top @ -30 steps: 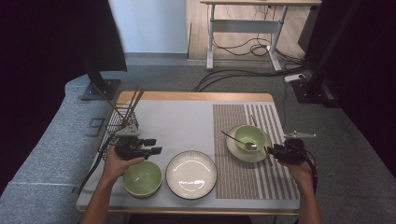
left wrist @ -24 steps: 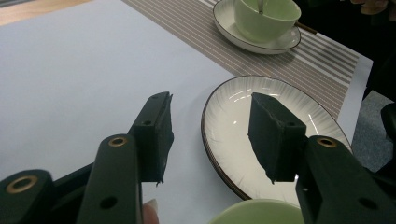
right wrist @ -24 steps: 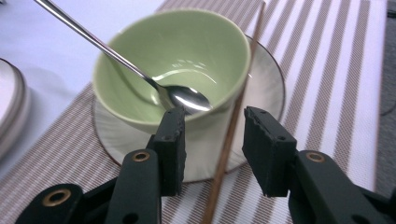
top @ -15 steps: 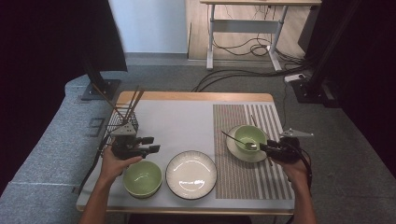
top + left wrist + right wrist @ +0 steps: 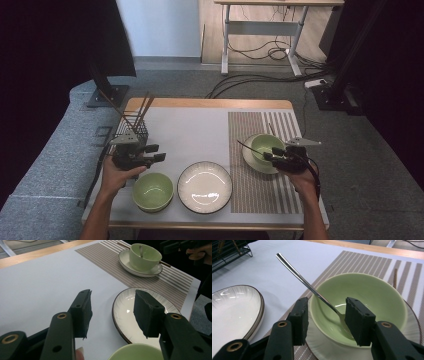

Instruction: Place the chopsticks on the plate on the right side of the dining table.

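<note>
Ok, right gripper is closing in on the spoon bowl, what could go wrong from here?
The open right gripper sits at the rim of the pale green ceramic bowl. A push could slide it on its white saucer. The slim silver metal spoon only leans on the rim, so a nudge may tip it out. The white ribbed plate lies close beside.

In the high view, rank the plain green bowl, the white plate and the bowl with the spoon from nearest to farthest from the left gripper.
From the left gripper:
1. Plain green bowl, just below it at the table's near edge.
2. White plate, centre front.
3. Bowl with the spoon, far across on the striped mat.
</note>
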Demonstrator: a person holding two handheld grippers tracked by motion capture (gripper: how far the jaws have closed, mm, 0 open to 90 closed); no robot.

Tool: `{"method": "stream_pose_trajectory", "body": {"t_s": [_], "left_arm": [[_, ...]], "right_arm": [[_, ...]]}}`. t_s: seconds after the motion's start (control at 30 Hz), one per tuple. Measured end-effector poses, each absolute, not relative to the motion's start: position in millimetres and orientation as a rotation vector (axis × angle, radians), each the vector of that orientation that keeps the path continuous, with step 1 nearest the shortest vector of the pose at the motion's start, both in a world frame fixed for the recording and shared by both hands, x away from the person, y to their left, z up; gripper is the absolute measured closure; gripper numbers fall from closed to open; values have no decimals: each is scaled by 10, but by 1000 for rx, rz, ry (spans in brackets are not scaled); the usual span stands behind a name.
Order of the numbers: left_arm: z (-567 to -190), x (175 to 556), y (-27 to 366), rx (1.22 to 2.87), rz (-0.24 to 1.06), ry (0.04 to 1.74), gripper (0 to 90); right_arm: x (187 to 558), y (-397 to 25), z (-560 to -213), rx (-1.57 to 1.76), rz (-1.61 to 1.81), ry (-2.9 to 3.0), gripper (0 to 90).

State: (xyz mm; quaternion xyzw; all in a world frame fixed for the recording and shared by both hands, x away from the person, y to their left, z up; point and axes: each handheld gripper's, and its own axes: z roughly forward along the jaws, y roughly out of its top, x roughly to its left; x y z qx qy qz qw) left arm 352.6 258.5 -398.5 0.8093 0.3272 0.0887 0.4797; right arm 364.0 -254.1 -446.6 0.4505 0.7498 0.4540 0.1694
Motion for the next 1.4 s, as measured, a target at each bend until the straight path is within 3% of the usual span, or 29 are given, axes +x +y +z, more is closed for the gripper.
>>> {"method": "stream_pose_trajectory", "body": {"t_s": [1.4], "left_arm": [[-3762,3757,3295,1861,314,971,477]], "right_arm": [[3644,-2135,-4533,1180,1365,2175,526]]}}
